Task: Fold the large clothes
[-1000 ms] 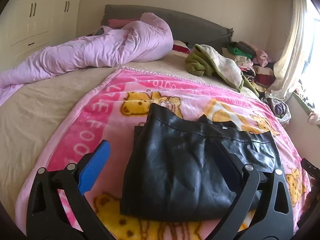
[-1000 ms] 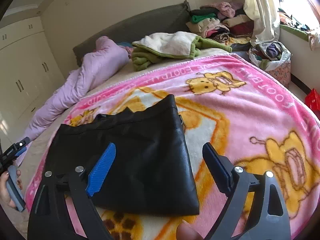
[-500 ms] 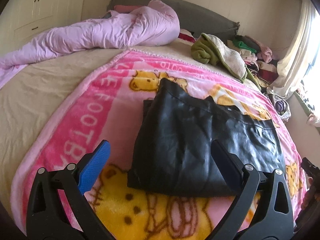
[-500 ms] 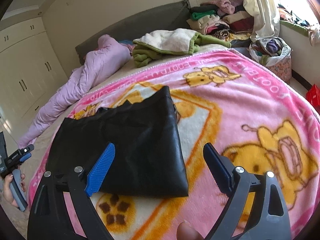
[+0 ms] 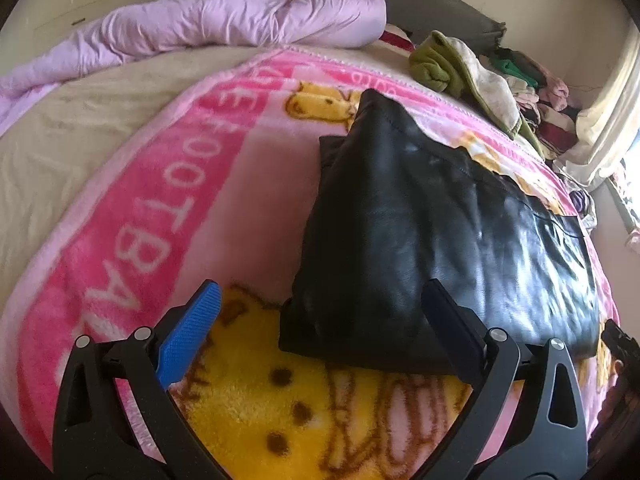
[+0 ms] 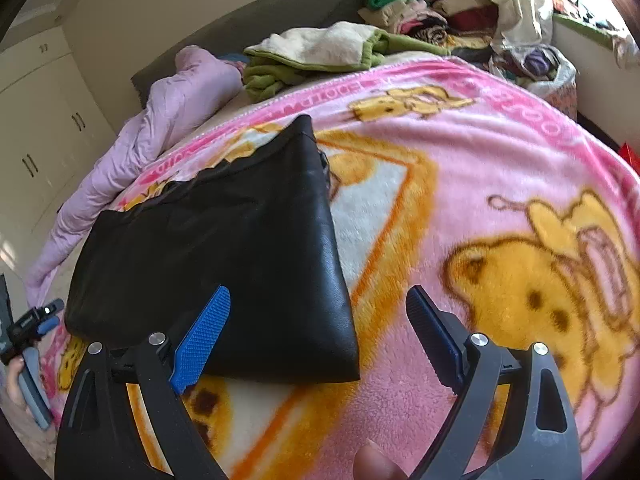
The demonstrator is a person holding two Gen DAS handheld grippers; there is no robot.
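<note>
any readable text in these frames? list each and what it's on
"FOOTBA": pink border of the blanket, left wrist view; the letters before the F blur and the word runs on out of sight.
Mirrored lettering on the blanket's far and right borders, right wrist view: too blurred to read.
Nothing readable elsewhere.

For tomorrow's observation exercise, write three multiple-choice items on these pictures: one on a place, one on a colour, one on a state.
1. Where does the black garment lie?
A. On the pink cartoon blanket
B. On the floor
C. On the clothes pile by the window

2. What colour is the rolled quilt at the far side of the bed?
A. Green
B. Lilac
C. Orange

3. How does the left gripper stand?
A. Shut on the garment
B. Shut on the blanket
C. Open, gripping nothing

Key: 1 A, the blanket shows all round it; 2 B, pale purple in both views; 3 C, its fingers stand wide apart with only the garment's near corner between them.
</note>
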